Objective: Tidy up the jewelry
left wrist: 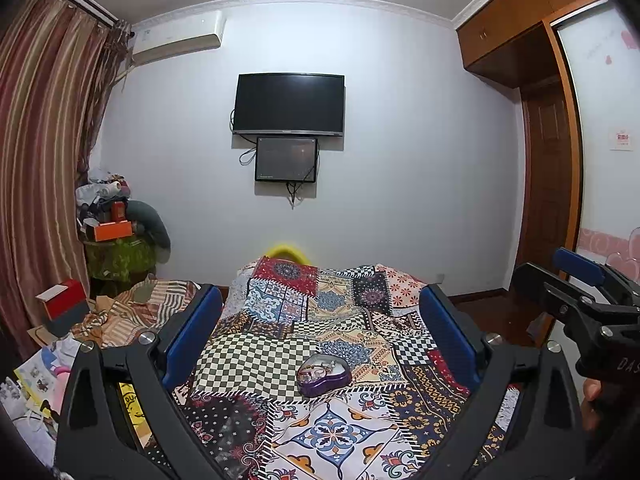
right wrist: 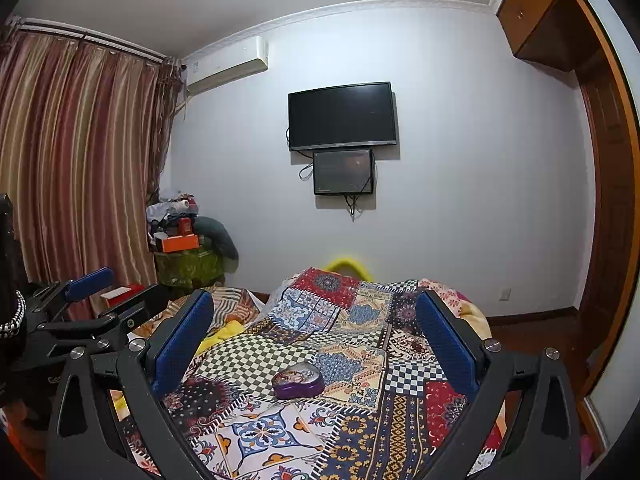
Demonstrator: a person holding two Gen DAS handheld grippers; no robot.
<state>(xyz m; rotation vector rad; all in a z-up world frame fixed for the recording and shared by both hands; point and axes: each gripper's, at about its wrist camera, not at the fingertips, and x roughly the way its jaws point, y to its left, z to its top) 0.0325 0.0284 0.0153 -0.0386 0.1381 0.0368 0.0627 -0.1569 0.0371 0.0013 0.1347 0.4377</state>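
Note:
A purple heart-shaped tin (left wrist: pixel 324 375) lies on the patchwork bedspread (left wrist: pixel 332 432), lid off, with tangled jewelry inside. It also shows in the right wrist view (right wrist: pixel 298 385). My left gripper (left wrist: pixel 320 320) is open and empty, held above the bed with the tin between and below its blue pads (left wrist: pixel 192 332). My right gripper (right wrist: pixel 314 328) is open and empty too, the tin low between its fingers. Each gripper shows at the other view's edge: the right one (left wrist: pixel 576 280), the left one (right wrist: pixel 92 296).
The bedspread (right wrist: pixel 360 420) covers the bed. Left of the bed lie striped cloth (left wrist: pixel 132 316), a red box (left wrist: pixel 64 304) and a cluttered stand (left wrist: pixel 116 240) by the curtains. A TV (left wrist: pixel 288 104) hangs on the far wall. A wooden wardrobe (left wrist: pixel 548 160) stands right.

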